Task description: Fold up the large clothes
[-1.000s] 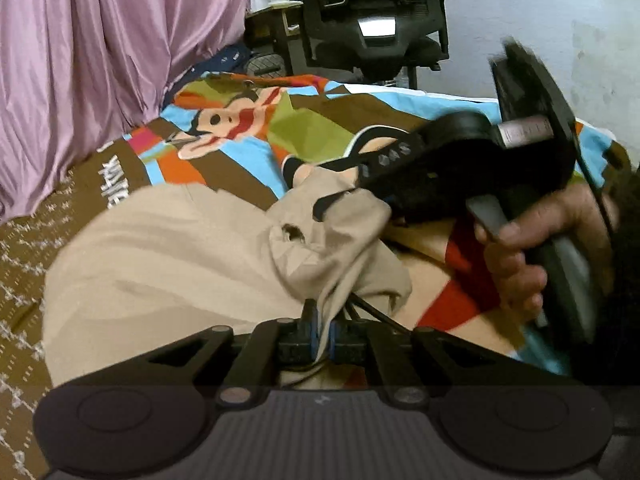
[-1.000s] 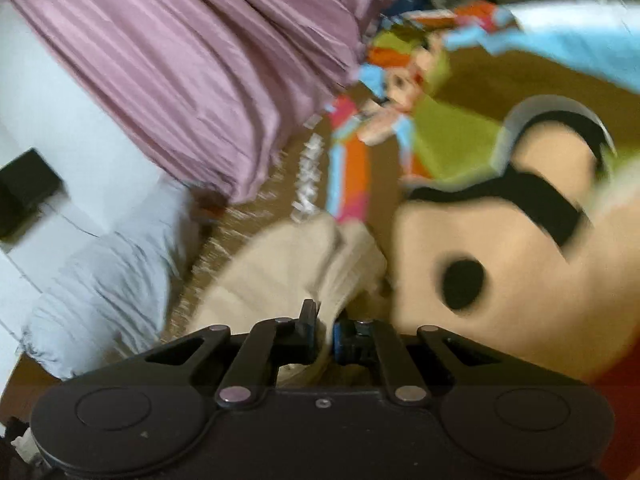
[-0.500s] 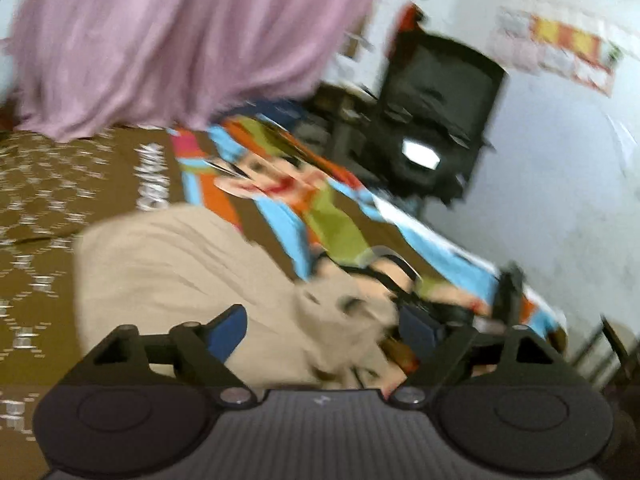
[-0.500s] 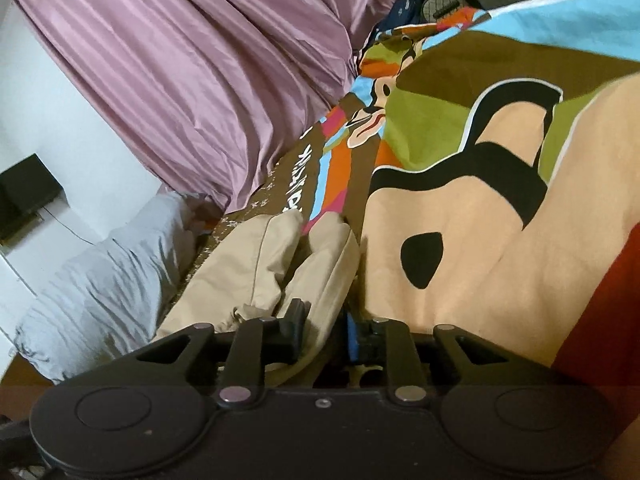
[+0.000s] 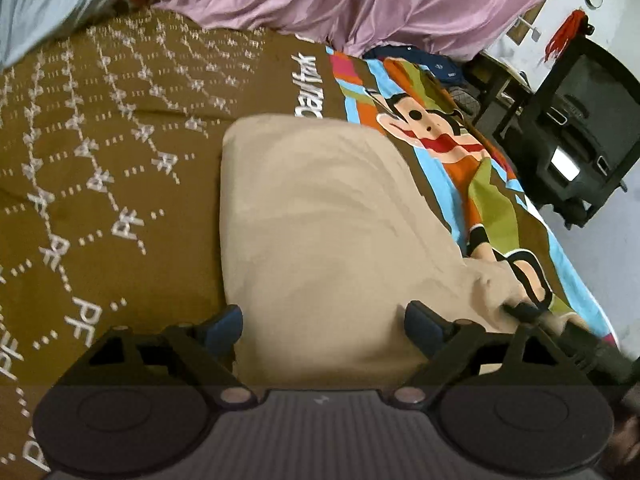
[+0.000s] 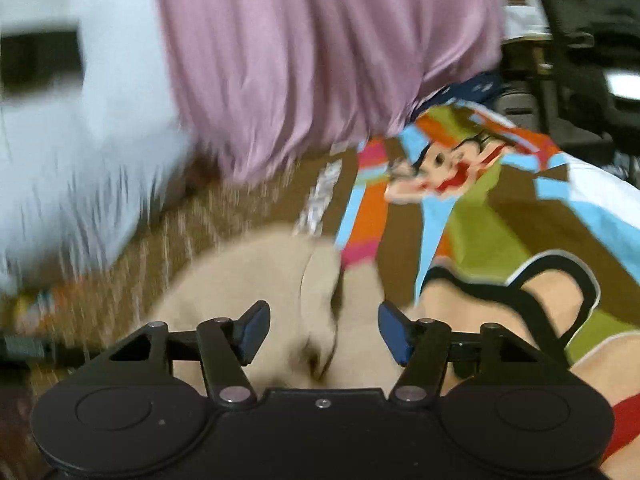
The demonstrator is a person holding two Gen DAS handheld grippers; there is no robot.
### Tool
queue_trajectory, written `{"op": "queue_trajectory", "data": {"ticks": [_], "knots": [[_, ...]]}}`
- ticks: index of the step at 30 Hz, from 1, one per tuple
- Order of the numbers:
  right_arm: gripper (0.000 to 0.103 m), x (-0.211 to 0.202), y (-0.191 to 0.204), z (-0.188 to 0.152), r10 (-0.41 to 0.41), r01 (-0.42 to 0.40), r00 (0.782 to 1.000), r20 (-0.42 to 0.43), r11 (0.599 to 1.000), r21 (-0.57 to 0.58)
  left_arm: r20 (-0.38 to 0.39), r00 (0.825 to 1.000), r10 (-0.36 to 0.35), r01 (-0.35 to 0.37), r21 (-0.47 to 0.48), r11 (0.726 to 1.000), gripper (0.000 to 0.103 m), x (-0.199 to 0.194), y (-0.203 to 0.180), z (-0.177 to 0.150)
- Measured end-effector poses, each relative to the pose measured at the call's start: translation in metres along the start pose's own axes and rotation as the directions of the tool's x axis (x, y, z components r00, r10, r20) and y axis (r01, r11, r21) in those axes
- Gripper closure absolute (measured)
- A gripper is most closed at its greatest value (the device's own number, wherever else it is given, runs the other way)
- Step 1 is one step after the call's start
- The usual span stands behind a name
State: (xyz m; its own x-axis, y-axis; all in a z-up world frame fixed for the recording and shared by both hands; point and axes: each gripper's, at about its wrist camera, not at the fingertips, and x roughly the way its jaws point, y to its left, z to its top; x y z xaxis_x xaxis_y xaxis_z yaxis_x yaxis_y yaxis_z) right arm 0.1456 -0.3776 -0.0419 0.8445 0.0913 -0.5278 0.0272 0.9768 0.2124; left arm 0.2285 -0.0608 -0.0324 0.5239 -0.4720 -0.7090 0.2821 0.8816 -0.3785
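A beige garment (image 5: 320, 232) lies folded into a thick rectangle on the bed. In the left wrist view my left gripper (image 5: 322, 326) is open and empty above its near edge. The right gripper's tip shows at the garment's right corner (image 5: 524, 312). In the blurred right wrist view my right gripper (image 6: 320, 330) is open, with the beige garment (image 6: 280, 292) between and beyond its fingers, not held.
The bed has a brown patterned sheet (image 5: 100, 160) and a colourful cartoon monkey blanket (image 5: 460, 152). A pink curtain (image 5: 360, 0) hangs behind. A black office chair (image 5: 572, 152) stands right of the bed. A pale pillow (image 6: 60, 184) lies at the left.
Both grippers opened and let go of the beige garment. The left gripper swung left and pulled back over the folded garment. The right view is moving fast and blurred.
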Motion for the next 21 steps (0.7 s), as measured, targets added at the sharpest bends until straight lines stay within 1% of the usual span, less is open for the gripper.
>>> {"op": "queue_trajectory", "data": {"ticks": [2,3,6,8,10,12,14,15,16,17,18,21], "knots": [[0.043,0.009,0.008,-0.024,-0.065,0.063,0.996,-0.059,0.997,-0.040,-0.012,1.000,0.000,0.001,0.036,0.999,0.012,0.008,0.000,-0.003],[0.044,0.013,0.011,-0.031,-0.092,0.088,0.993,-0.076,0.995,-0.045,-0.012,1.000,0.007,-0.006,0.058,0.998,0.011,0.011,-0.001,-0.005],[0.044,0.016,0.016,-0.051,-0.134,0.131,0.989,-0.056,0.989,-0.066,0.005,1.000,0.030,-0.030,0.114,0.993,0.010,0.016,-0.008,-0.009],[0.043,0.022,0.022,-0.056,-0.150,0.145,0.988,-0.041,0.984,-0.102,0.001,1.000,0.028,-0.028,0.110,0.993,0.009,0.016,-0.008,-0.013],[0.043,0.021,0.016,-0.056,-0.130,0.126,0.990,-0.048,0.989,-0.079,-0.012,1.000,0.019,-0.017,0.097,0.995,0.009,0.018,-0.004,-0.014],[0.045,0.011,0.008,-0.044,-0.106,0.105,0.993,-0.054,0.994,-0.033,-0.022,1.000,0.010,-0.008,0.093,0.996,0.009,0.020,-0.001,-0.015],[0.045,-0.002,0.006,-0.018,-0.099,0.099,0.995,0.001,0.995,-0.009,-0.031,1.000,0.006,-0.003,0.078,0.997,0.009,0.023,0.000,-0.016],[0.042,-0.006,0.009,-0.002,-0.085,0.086,0.996,0.036,0.996,-0.022,-0.031,0.999,0.007,-0.005,0.079,0.997,0.009,0.023,0.000,-0.017],[0.036,-0.006,0.012,0.015,-0.065,0.068,0.996,0.053,0.997,-0.043,-0.030,1.000,0.010,-0.007,0.084,0.996,0.009,0.023,-0.001,-0.018],[0.031,-0.003,0.016,0.029,-0.040,0.043,0.998,0.052,0.997,-0.065,-0.028,1.000,0.011,-0.009,0.087,0.996,0.009,0.024,-0.001,-0.018],[0.024,0.007,0.022,0.047,0.005,-0.001,0.999,0.034,0.995,-0.098,-0.027,1.000,0.011,-0.009,0.086,0.996,0.009,0.023,0.000,-0.018],[0.023,0.049,0.043,0.081,0.088,-0.090,0.996,-0.020,0.982,-0.164,-0.025,1.000,0.007,-0.005,0.078,0.997,0.009,0.024,0.000,-0.019]]}}
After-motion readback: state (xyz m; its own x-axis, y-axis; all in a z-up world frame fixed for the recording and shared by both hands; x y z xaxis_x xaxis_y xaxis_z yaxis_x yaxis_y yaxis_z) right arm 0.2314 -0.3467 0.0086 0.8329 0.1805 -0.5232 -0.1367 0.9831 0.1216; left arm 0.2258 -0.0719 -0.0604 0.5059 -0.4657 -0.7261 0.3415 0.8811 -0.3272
